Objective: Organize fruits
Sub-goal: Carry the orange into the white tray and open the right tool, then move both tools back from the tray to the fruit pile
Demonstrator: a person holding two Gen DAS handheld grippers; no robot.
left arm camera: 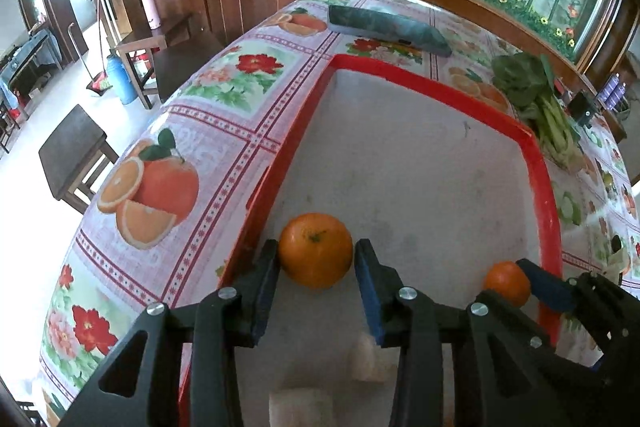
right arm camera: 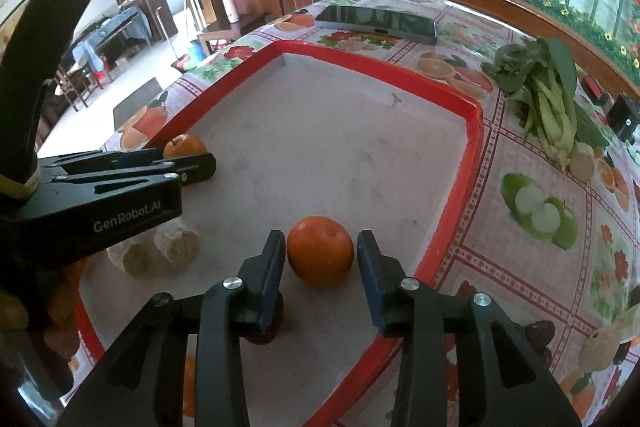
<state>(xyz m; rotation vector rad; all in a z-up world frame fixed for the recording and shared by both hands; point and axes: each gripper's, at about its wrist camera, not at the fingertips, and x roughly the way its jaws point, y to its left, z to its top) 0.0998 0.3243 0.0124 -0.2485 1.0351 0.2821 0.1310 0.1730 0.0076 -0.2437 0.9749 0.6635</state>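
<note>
Both grippers are sitting low inside the red tray [left arm camera: 544,187], each straddling an orange; left gripper [left arm camera: 316,259] is bracketing the larger orange [left arm camera: 316,249] near the tray's left wall, pads looking just off the skin, a sliver of gap on each side; right gripper [right arm camera: 321,255] is framing the darker orange [right arm camera: 321,251] by the tray's right rim, jaws apart, not clamping; contact is hard to judge through the fisheye, possibly grazing; both oranges are resting on the tray floor; leafy greens [right arm camera: 548,99] and phone [right arm camera: 376,21] are lying outside on the tablecloth [left arm camera: 208,115].

Each black hand-held gripper [left arm camera: 316,259] carries blue pads, silver screws, white "GenRobot.AI" lettering.
</note>
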